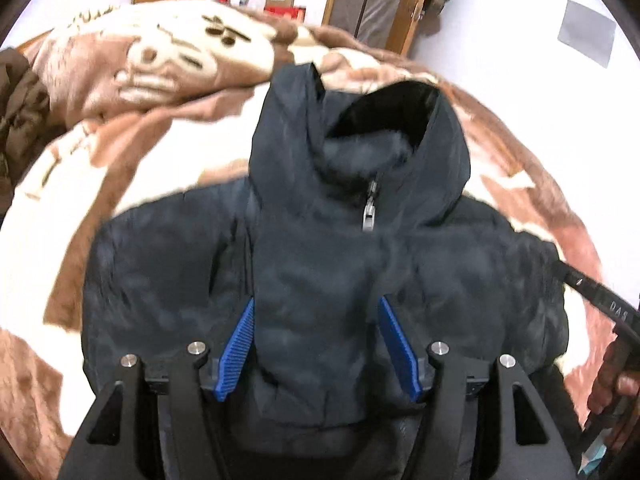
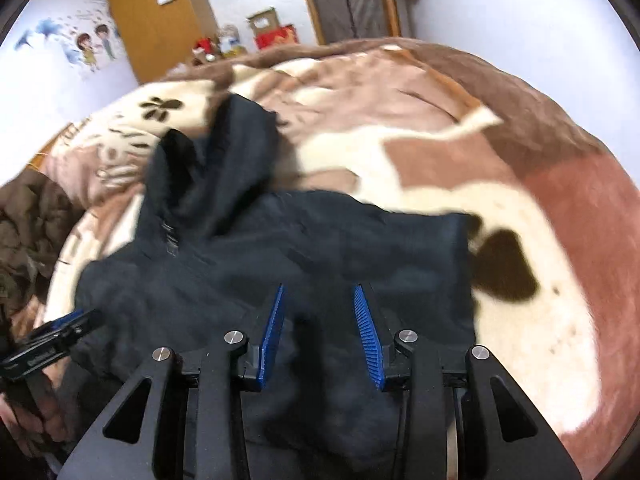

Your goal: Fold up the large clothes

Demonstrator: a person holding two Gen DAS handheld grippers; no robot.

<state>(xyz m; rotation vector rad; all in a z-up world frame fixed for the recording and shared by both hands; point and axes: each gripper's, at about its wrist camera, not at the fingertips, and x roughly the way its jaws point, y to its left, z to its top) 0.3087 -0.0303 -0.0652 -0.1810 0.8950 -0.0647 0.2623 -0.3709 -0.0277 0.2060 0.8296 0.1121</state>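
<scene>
A dark navy hooded puffer jacket (image 1: 320,248) lies front up on the bed, zipped, with its grey zipper pull (image 1: 370,216) below the hood (image 1: 360,140). My left gripper (image 1: 317,300) is shut on a thick puffy fold of its lower middle, which fills the gap between the blue pads (image 1: 240,344). In the right wrist view the jacket (image 2: 340,240) spreads to the left. My right gripper (image 2: 319,287) is shut on a bunch of the jacket's fabric near its right side. The left gripper (image 2: 86,316) shows at that view's left edge, over the jacket.
A brown and cream plush blanket (image 1: 120,160) (image 2: 480,180) covers the bed. A brown quilted garment (image 1: 20,120) (image 2: 28,220) lies heaped at the left edge. Boxes and toys (image 2: 272,32) stand past the bed by a wooden door (image 2: 152,20). A hand (image 1: 616,388) holds the other tool.
</scene>
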